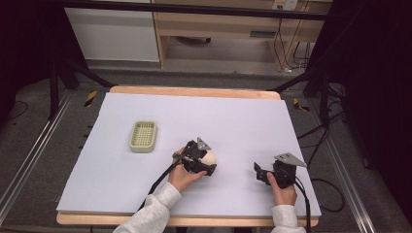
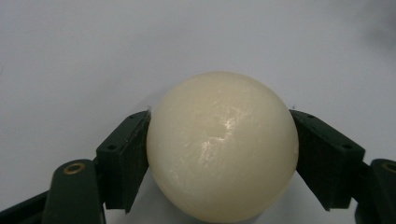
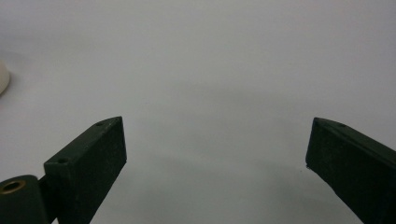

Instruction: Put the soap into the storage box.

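Here, the biggest thing before you is the table [image 1: 243,111], its top covered by a pale sheet with a strip of wood showing along the far edge and the near edge. On it, toward the left edge and about midway between far and near, lies a small cream tray [image 1: 143,136] with a slotted bottom, well apart from both of your hands.

Your left hand [image 1: 182,175] comes in from the near edge and holds the left gripper [image 1: 206,163] near the middle of the tabletop, somewhat toward the near edge. Its jaws are closed on a cream ball [image 1: 209,157]; in the left gripper view the ball [image 2: 222,145] sits squarely between them, with each black pad [image 2: 125,158] pressed against its side, and the pale sheet lies behind it. Whether the ball rests on the sheet or hangs just above it, you cannot tell from these views.

Your right hand [image 1: 283,190] holds the right gripper [image 1: 259,173] nearer the right edge and close to the near edge, well apart from the ball. In the right gripper view its jaws stand wide apart with nothing between them, bare sheet beyond. At the left border of that same view you can see a thin slice of the ball [image 3: 3,78].
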The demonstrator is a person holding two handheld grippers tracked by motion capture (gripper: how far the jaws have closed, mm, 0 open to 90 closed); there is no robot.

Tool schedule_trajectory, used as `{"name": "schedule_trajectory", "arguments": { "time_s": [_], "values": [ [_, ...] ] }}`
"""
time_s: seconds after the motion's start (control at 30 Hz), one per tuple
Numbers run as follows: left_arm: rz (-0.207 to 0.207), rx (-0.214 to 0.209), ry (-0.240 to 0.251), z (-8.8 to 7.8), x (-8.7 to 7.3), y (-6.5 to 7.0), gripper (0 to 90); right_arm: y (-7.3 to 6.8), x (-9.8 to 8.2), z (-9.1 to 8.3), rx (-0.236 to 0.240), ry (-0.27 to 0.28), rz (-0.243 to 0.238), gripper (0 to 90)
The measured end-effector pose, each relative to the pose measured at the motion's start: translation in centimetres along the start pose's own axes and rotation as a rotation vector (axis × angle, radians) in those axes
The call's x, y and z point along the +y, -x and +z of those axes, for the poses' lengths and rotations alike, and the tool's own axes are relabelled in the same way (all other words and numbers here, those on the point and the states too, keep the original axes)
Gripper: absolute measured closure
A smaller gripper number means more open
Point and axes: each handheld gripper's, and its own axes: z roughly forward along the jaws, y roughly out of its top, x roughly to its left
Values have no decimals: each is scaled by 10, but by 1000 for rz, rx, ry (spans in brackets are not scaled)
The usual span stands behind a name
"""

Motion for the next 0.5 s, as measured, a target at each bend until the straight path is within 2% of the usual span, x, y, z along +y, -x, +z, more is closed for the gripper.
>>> {"name": "schedule_trajectory", "arguments": {
  "time_s": [0.17,0.5],
  "values": [
    [6,-8,-6,-3,0,1,242,0,0,0,0,1,-1,55],
    [15,-14,14,-14,0,1,242,1,0,1,-2,0,-5,55]
  ]
}}
